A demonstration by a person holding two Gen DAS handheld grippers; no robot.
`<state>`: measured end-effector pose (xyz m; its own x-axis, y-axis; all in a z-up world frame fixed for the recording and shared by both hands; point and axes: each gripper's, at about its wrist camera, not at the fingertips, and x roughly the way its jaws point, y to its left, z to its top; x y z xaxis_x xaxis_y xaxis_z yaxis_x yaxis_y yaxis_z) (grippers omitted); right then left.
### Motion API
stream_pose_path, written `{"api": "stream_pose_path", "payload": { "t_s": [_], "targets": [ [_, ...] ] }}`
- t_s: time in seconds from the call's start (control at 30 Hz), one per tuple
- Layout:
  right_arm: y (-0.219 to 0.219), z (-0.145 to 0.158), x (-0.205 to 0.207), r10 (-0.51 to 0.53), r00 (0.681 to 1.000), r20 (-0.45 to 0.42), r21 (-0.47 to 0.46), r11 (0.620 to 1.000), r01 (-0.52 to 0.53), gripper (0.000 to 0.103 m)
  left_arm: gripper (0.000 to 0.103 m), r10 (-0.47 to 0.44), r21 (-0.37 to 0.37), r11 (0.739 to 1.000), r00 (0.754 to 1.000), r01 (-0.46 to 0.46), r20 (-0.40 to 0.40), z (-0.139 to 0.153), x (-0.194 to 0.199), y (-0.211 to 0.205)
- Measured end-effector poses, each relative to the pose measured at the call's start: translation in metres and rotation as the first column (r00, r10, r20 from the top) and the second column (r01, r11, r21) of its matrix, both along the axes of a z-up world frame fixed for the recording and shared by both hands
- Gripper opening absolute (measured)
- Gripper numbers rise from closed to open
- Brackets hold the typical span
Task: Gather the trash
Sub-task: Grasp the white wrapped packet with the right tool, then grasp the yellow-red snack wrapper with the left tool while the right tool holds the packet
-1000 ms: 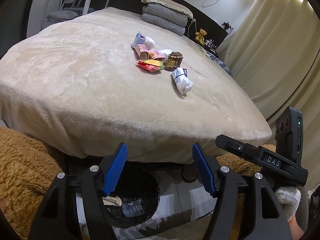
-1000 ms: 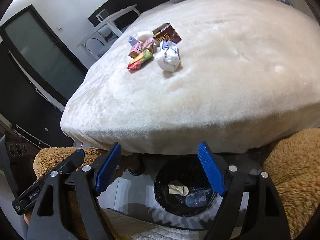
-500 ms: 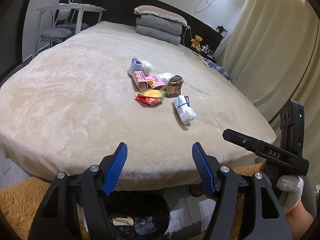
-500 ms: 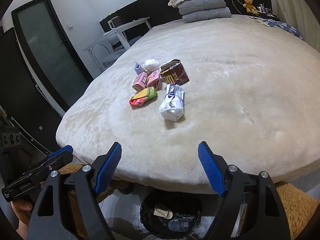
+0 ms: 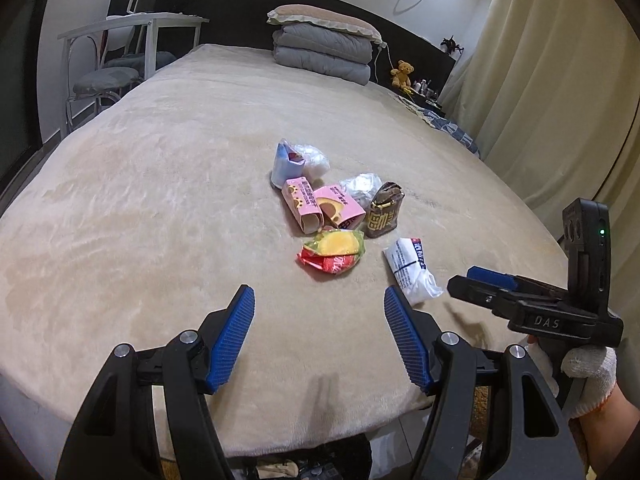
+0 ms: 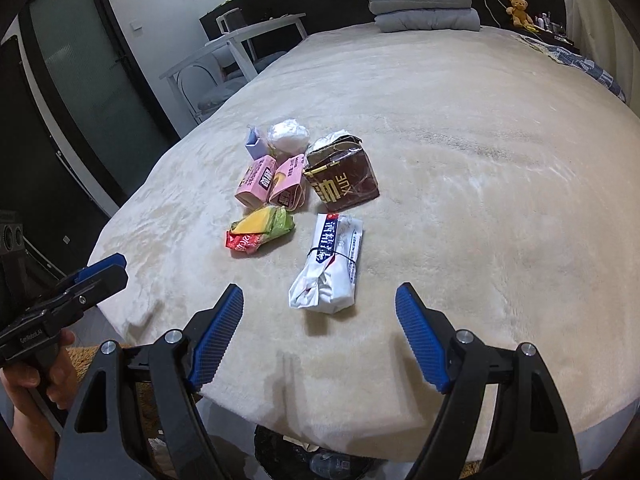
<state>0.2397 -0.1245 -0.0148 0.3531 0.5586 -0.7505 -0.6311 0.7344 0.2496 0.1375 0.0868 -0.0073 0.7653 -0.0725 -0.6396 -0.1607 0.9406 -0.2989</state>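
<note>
A heap of trash lies on the beige bed [image 5: 140,208]: a white wrapped packet [image 6: 330,266] nearest, a red and yellow snack wrapper [image 6: 258,232], two pink cartons [image 6: 272,180], a brown carton [image 6: 342,178], a pale blue carton [image 5: 285,164] and crumpled clear plastic [image 6: 288,136]. My left gripper [image 5: 318,308] is open and empty above the bed's near edge, short of the snack wrapper [image 5: 332,250]. My right gripper [image 6: 318,308] is open and empty, just short of the white packet [image 5: 412,270]. A black bin [image 6: 304,458] with trash shows below the bed edge.
Folded grey bedding and a pillow [image 5: 324,46] lie at the head of the bed. A white table and chair [image 5: 120,56] stand at the left. Curtains [image 5: 560,80] hang on the right. A teddy bear [image 5: 402,72] sits on the nightstand. Brown fluffy rug [image 6: 84,354] lies beside the bin.
Both grippers have risen from over the floor bin and moved forward over the bed edge toward the trash heap. Both stay open and empty.
</note>
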Motion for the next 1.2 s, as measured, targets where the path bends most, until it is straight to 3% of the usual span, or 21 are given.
{"api": "stream_pose_path", "payload": {
  "t_s": [0.23,0.37,0.47,0.73,0.87,1.2],
  "targets": [
    [0.031,-0.019,0.025,0.03,0.999,-0.013,-0.083,0.996,-0.031,0.064,0.071,-0.009,0.02,1.0,0.999,0.009,0.042,0.01,0.022,0.011],
    [0.042,-0.028,0.03,0.043,0.999,-0.008,-0.133,0.99,-0.043,0.047,0.071,-0.002,0.032,0.999,0.999,0.001,0.035,0.01,0.031,0.016],
    [0.045,-0.032,0.034,0.047,0.999,-0.011,-0.139,0.989,-0.048,0.042,0.071,0.008,0.035,0.999,1.0,-0.009,0.024,0.008,0.035,0.02],
    [0.037,-0.02,0.031,0.037,0.999,0.002,-0.101,0.994,-0.037,0.039,0.071,0.015,0.032,0.999,1.0,-0.015,0.021,0.008,0.033,0.021],
    [0.029,-0.006,0.024,0.029,0.999,0.021,-0.057,0.998,-0.028,0.039,0.074,-0.008,0.011,1.0,1.0,0.008,-0.028,0.001,0.04,0.019],
    [0.003,0.011,0.009,0.002,1.0,0.005,0.038,0.999,-0.002,0.039,0.074,-0.071,0.059,0.995,0.992,0.078,-0.102,-0.011,0.072,-0.001]
  ]
}}
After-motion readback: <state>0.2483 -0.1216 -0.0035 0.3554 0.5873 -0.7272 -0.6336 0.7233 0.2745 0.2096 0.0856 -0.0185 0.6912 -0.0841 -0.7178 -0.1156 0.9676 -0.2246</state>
